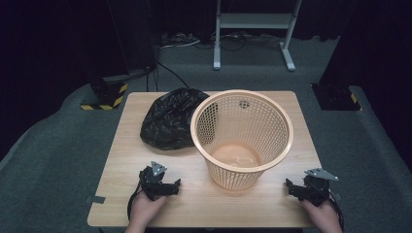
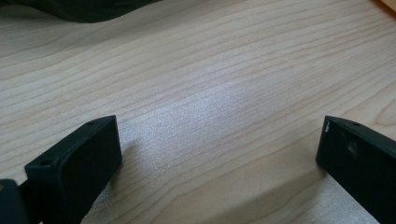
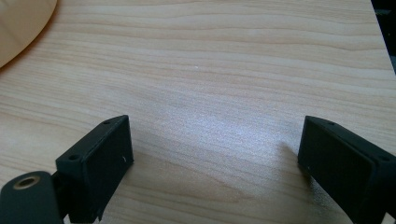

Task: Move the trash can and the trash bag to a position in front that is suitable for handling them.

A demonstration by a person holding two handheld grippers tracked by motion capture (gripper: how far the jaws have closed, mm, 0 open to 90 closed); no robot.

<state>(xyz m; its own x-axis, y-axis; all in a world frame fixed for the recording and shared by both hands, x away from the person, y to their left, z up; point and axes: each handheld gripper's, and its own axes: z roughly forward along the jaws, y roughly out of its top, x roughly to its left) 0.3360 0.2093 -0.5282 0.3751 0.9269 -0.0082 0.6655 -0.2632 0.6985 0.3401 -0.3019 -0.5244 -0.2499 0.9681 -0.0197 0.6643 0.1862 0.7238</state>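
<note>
The orange plastic mesh waste basket (image 1: 242, 138) stands upright on the light wooden table (image 1: 272, 206), and serves here as the reference. The crumpled black plastic bag (image 1: 170, 119) lies to the left of the basket, touching its wall. The left hand-held gripper (image 1: 167, 187) rests on the table near the basket's lower left; its jaws stand apart, with bare table between them. The right hand-held gripper (image 1: 296, 188) rests near the basket's lower right, jaws likewise apart and holding nothing.
</note>
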